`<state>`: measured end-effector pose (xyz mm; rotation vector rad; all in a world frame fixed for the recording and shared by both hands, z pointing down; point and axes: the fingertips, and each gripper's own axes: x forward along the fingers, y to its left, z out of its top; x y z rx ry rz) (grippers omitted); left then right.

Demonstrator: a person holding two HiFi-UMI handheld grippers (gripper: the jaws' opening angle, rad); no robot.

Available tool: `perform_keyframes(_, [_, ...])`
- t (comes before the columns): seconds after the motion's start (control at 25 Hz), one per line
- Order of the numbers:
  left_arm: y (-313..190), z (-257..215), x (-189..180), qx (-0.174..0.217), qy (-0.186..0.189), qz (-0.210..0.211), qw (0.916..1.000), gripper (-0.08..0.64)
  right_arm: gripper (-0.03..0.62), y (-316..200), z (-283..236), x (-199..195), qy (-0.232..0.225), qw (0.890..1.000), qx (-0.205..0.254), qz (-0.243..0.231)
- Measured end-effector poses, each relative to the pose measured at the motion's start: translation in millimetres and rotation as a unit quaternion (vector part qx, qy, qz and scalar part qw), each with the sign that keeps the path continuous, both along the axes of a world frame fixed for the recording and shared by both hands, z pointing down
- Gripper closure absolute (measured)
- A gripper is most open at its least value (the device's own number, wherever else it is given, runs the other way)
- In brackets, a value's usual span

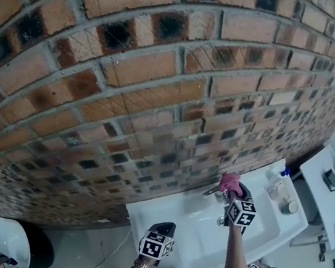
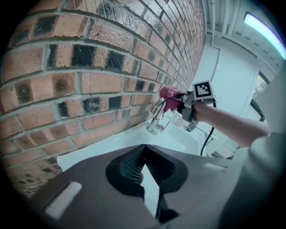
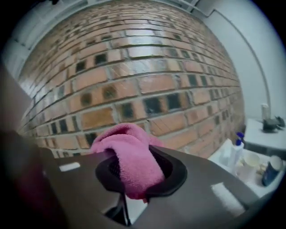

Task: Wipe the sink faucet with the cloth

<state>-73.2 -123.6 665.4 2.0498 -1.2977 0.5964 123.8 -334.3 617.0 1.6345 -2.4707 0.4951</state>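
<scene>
A chrome faucet (image 1: 212,192) (image 2: 156,117) stands at the back of the white sink (image 1: 192,237) (image 2: 176,139), against the brick wall. My right gripper (image 1: 232,190) (image 3: 134,172) is shut on a bunched pink cloth (image 1: 231,183) (image 2: 169,96) (image 3: 130,155) and holds it at the top of the faucet, on its right side. In the right gripper view the cloth fills the jaws and hides the faucet. My left gripper (image 1: 162,229) (image 2: 142,166) hovers shut over the sink's front left part, holding nothing, well short of the faucet.
The brick wall (image 1: 131,81) rises right behind the sink. A soap bottle (image 1: 277,174) (image 3: 235,151) and cups (image 1: 291,207) (image 3: 251,162) stand on the sink's right end. A white cabinet (image 1: 331,200) is farther right, a toilet (image 1: 5,240) at lower left.
</scene>
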Motion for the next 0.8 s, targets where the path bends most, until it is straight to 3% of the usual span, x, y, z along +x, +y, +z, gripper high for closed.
perform_keyframes(0.08, [1.5, -0.3, 7.8, 0.001, 0.0, 0.009, 1.0, 0.54, 0.526, 11.6, -11.9, -28.4, 0.051, 0.997, 0.027, -0.052])
perform_keyframes(0.28, [1.0, 1.4, 9.1, -0.001, -0.002, 0.014, 0.9999, 0.54, 0.526, 43.8, -16.0, -79.3, 0.133, 0.981, 0.079, -0.121])
perform_keyframes(0.36, [0.7, 3.4, 8.3, -0.004, -0.003, 0.013, 0.9999, 0.54, 0.526, 61.1, -1.7, -104.5, 0.175, 0.965, 0.079, -0.179])
perform_keyframes(0.44, [0.7, 5.0, 8.5, -0.004, -0.003, 0.013, 0.9999, 0.54, 0.526, 75.8, 18.1, -123.5, 0.238, 0.942, 0.079, -0.221])
perform_keyframes(0.52, [2.2, 5.3, 9.0, -0.005, -0.004, 0.013, 0.9999, 0.54, 0.528, 79.1, 26.2, -126.3, 0.291, 0.927, 0.095, -0.218])
perform_keyframes(0.56, [2.9, 4.9, 9.0, -0.006, -0.004, 0.013, 0.9999, 0.54, 0.528, 76.2, 24.4, -123.6, 0.302, 0.925, 0.103, -0.205])
perform_keyframes(0.8, [4.3, 4.4, -3.1, -0.005, -0.006, -0.001, 1.0, 0.54, 0.526, 37.7, -7.2, -99.8, 0.32, 0.932, 0.136, -0.099])
